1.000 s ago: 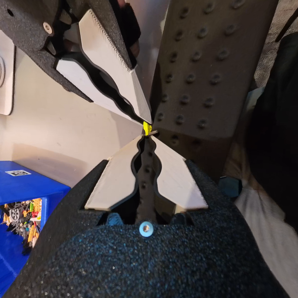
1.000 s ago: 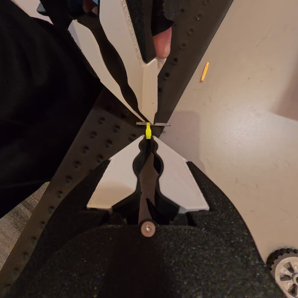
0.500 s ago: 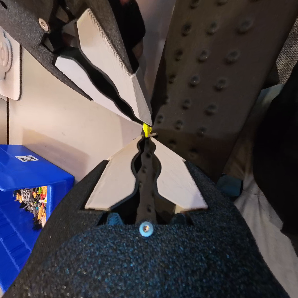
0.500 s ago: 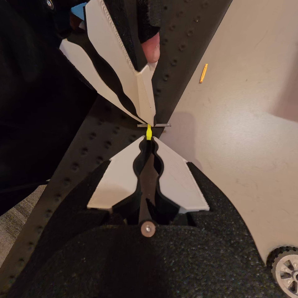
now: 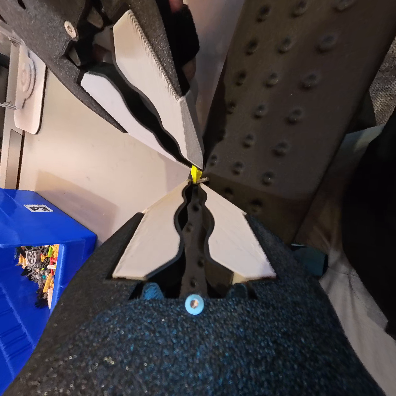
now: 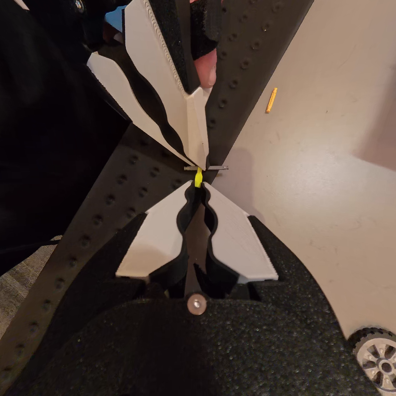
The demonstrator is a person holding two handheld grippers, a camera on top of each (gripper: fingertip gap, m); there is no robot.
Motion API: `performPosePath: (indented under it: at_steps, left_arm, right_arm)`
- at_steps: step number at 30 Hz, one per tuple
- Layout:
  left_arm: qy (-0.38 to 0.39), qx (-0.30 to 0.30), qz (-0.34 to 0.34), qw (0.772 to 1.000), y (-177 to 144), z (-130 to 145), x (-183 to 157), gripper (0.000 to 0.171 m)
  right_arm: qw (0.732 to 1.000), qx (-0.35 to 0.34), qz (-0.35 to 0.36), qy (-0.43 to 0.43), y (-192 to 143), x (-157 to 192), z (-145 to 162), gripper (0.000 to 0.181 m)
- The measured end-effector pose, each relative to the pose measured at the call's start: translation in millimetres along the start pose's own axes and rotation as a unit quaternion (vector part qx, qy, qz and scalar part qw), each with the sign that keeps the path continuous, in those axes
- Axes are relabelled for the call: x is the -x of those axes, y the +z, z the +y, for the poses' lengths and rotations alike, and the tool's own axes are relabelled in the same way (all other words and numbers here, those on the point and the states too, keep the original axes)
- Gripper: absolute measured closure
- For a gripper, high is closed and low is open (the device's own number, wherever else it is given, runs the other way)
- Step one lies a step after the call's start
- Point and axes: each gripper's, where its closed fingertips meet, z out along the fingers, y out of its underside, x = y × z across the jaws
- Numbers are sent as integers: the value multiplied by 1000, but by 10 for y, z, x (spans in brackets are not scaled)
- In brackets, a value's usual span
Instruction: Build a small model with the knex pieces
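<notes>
Two grippers meet tip to tip above the table edge. Left gripper (image 5: 194, 184) is pinched closed on a thin grey pin (image 6: 217, 168); right gripper (image 6: 198, 184) is closed on a small yellow piece (image 6: 198, 178) threaded onto that pin. Behind them runs a dark studded strip (image 5: 278, 107). A blue bin (image 5: 32, 231) of mixed small parts sits left, an orange stick (image 6: 271, 100) lies on the pale table (image 6: 310, 171), and a grey wheel (image 6: 379, 364) is at the corner.
</notes>
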Motion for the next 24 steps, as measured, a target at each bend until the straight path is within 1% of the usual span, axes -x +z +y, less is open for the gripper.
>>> performPosePath:
  at_steps: [9, 19, 24]
  left_arm:
    - [-27, -38, 31, 998, 4, -13, 6, 171]
    - [-14, -74, 66, 995, 2, -28, -5, 171]
    - [-10, -90, 98, 991, 4, -39, -16, 171]
  right_arm:
    - [1000, -6, -8, -4, 3, 0, 1, 180]
    - [1000, -2, -7, -23, 4, 0, 0, 180]
    - [1000, -1, -6, -30, 5, -1, 0, 180]
